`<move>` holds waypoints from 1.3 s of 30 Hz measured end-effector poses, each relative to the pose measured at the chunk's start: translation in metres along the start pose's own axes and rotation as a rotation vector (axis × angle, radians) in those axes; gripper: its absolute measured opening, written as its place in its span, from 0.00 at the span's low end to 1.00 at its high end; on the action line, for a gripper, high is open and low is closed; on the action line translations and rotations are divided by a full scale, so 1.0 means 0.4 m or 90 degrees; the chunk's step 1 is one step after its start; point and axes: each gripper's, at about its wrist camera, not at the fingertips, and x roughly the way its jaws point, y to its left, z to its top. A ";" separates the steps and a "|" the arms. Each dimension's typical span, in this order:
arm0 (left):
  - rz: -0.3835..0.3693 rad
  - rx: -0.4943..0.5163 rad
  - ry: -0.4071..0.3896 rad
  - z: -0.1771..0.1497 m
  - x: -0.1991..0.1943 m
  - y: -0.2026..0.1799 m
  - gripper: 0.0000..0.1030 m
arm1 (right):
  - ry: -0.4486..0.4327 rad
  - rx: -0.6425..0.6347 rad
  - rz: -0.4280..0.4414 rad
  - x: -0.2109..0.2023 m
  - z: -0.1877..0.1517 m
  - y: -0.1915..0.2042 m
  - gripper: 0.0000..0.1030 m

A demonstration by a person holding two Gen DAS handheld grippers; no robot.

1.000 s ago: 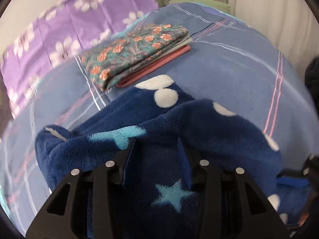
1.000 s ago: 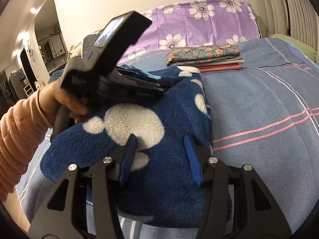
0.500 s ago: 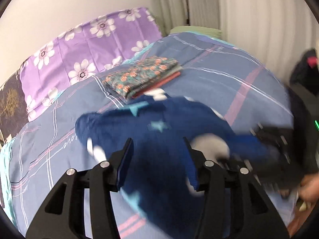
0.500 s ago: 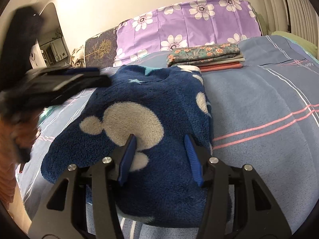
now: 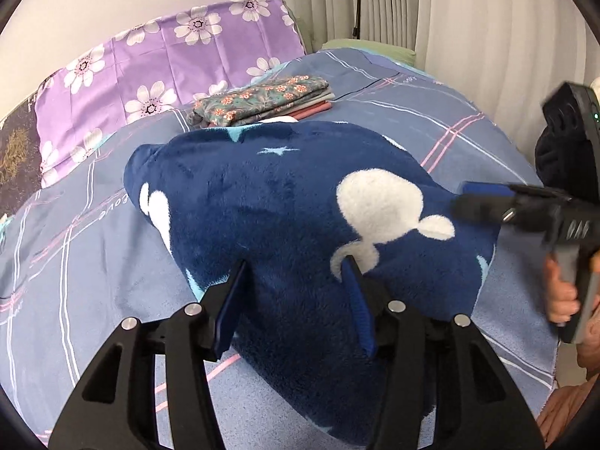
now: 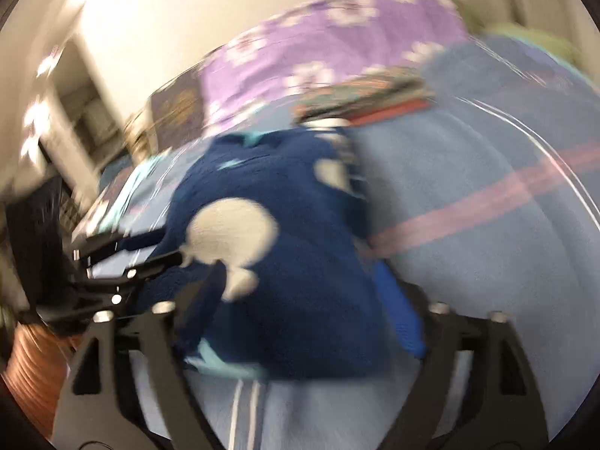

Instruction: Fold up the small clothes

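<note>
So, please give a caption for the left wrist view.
Open left gripper over folded navy fleece garment on blue bedspread.

Both grippers same build: matte black linkage arms with triangular cut-outs, silver screw heads at the pivots just behind the fingers, blue ribbed pads on the inner finger faces. Left gripper (image 5: 294,292): four screws visible, two behind each finger. Right gripper (image 6: 300,300): same layout, blurred. Behind its fingers sits a black body with white lettering, a grey handle and a green LED. Right hand (image 5: 566,292) on the handle. Orange ribbed sleeve (image 6: 33,360) behind the left gripper.
</note>
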 end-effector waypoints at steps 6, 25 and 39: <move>-0.001 -0.004 -0.006 -0.005 -0.009 -0.003 0.50 | 0.096 0.203 0.109 -0.040 -0.066 -0.095 0.84; -0.011 -0.032 -0.028 -0.022 -0.018 0.012 0.50 | 0.177 0.408 0.125 0.108 -0.085 -0.032 0.96; -0.032 -0.036 -0.031 -0.023 -0.017 0.031 0.51 | 0.092 0.388 0.034 0.157 -0.063 0.016 0.98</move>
